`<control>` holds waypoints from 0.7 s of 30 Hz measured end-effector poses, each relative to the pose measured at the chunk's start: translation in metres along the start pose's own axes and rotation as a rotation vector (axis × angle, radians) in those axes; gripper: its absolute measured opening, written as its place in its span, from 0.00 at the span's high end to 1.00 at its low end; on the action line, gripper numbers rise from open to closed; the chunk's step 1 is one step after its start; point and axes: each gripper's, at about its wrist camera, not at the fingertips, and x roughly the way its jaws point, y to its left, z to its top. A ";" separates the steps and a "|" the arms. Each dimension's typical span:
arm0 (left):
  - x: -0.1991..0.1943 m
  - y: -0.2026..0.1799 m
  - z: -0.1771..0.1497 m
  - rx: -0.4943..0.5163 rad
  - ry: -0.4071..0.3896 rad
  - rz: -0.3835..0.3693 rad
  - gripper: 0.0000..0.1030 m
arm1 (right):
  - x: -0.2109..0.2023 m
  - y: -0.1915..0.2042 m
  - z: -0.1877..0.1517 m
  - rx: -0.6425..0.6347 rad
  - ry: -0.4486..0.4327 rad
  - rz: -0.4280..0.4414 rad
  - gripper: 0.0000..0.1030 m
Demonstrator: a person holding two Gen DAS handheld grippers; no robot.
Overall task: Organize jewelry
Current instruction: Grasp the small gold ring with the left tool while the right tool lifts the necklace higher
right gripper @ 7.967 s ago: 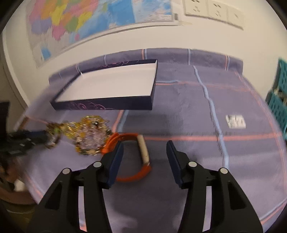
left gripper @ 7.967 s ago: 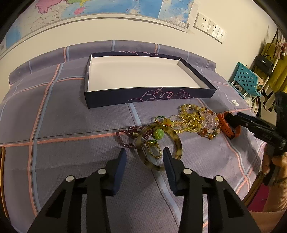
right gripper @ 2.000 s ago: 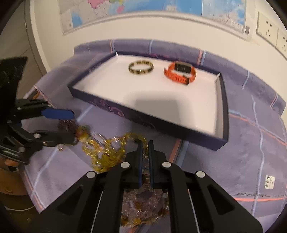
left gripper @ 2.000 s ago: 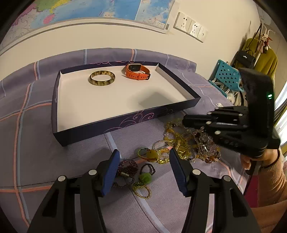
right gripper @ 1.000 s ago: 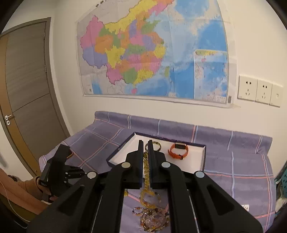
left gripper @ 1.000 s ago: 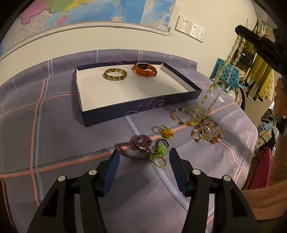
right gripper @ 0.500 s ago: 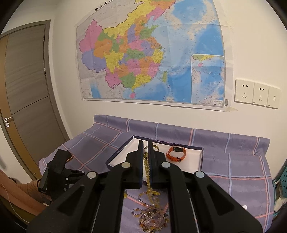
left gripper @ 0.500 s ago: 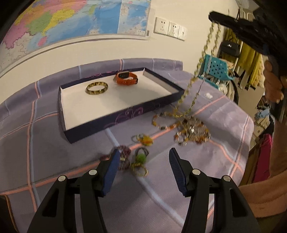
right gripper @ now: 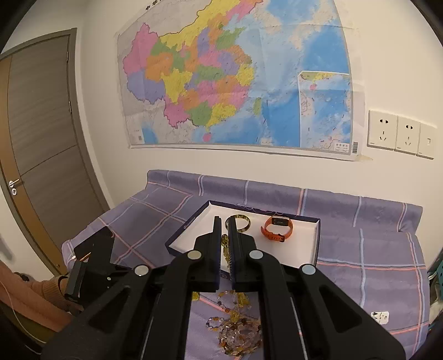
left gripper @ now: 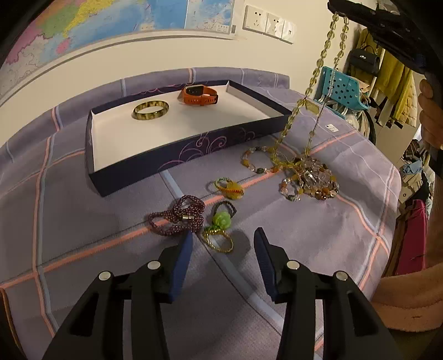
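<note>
My right gripper (right gripper: 224, 229) is shut on a yellow bead necklace (left gripper: 318, 66) and holds it high above the table; its lower end still trails into the bead pile (left gripper: 310, 180). The gripper shows at the top right of the left wrist view (left gripper: 340, 8). My left gripper (left gripper: 221, 243) is open and empty, low over a green charm bracelet (left gripper: 220, 221) and a purple bead bracelet (left gripper: 177, 216). The dark blue tray (left gripper: 193, 149) holds a tortoiseshell bangle (left gripper: 151, 110) and an orange watch (left gripper: 200, 94).
A small yellow-green bracelet (left gripper: 229, 187) and a clear bead bracelet (left gripper: 256, 162) lie on the purple checked cloth between tray and pile. A teal chair (left gripper: 343, 88) and hanging clothes stand past the right table edge. A white tag (right gripper: 380, 317) lies on the cloth.
My right gripper has risen a little with the necklace, drawing more of it off the pile. My left gripper has moved slightly closer to the green and purple bracelets.
</note>
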 end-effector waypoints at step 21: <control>-0.017 0.006 0.007 -0.030 -0.039 0.024 0.92 | -0.004 0.005 0.014 -0.018 -0.032 0.001 0.95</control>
